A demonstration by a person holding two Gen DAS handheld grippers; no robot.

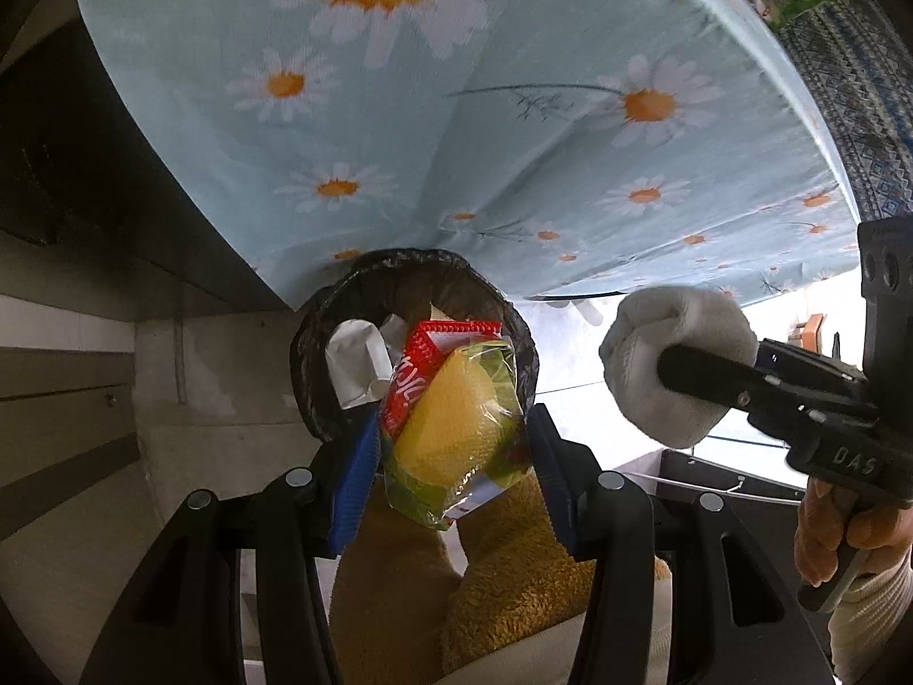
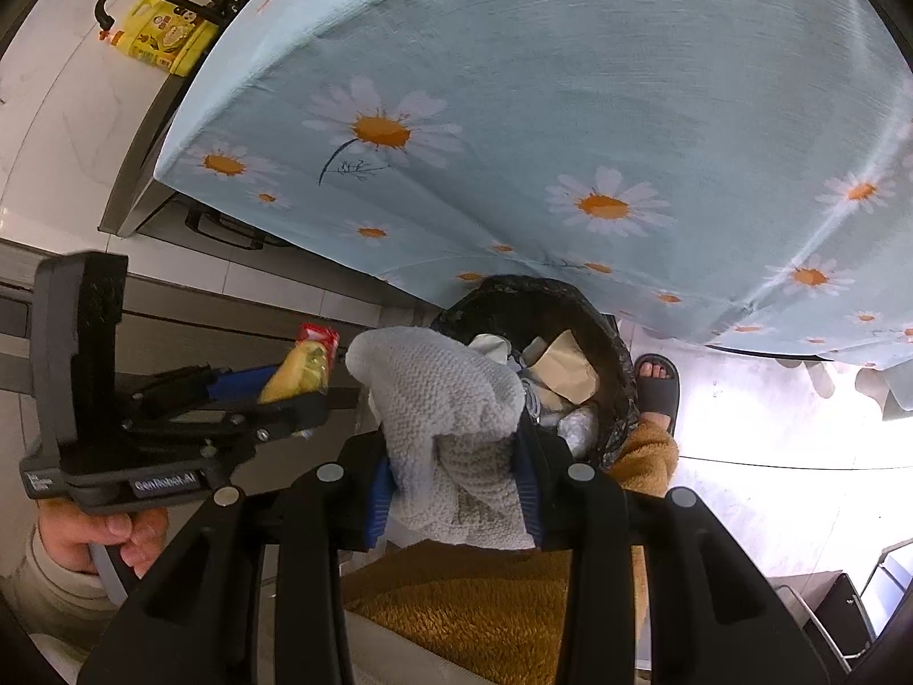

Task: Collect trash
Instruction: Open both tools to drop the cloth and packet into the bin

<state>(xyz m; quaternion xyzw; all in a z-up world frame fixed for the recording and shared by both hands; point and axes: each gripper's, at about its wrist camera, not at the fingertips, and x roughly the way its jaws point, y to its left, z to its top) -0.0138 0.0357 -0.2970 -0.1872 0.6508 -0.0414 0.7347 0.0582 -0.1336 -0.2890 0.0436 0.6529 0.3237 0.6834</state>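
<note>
In the left wrist view my left gripper (image 1: 456, 434) is shut on a bundle of snack wrappers (image 1: 456, 428), a clear yellow-green pack with a red wrapper behind it. The bundle hangs right over the black-lined trash bin (image 1: 311, 342), which holds white crumpled paper (image 1: 356, 359). My right gripper (image 2: 456, 468) is shut on a white knitted cloth (image 2: 439, 394), just short of the bin (image 2: 619, 354). The bin also holds brown paper (image 2: 565, 371). Each view shows the other gripper beside it: the right gripper (image 1: 679, 371) with the cloth (image 1: 673, 342), and the left gripper (image 2: 285, 394) with the wrappers (image 2: 302, 368).
A table draped in a pale blue daisy cloth (image 1: 456, 114) rises just behind the bin. A foot in a dark slipper (image 2: 659, 382) stands right of the bin, and an ochre fleece leg (image 2: 485, 616) is under the grippers. A yellow bottle (image 2: 160, 40) lies on the tiled floor far left.
</note>
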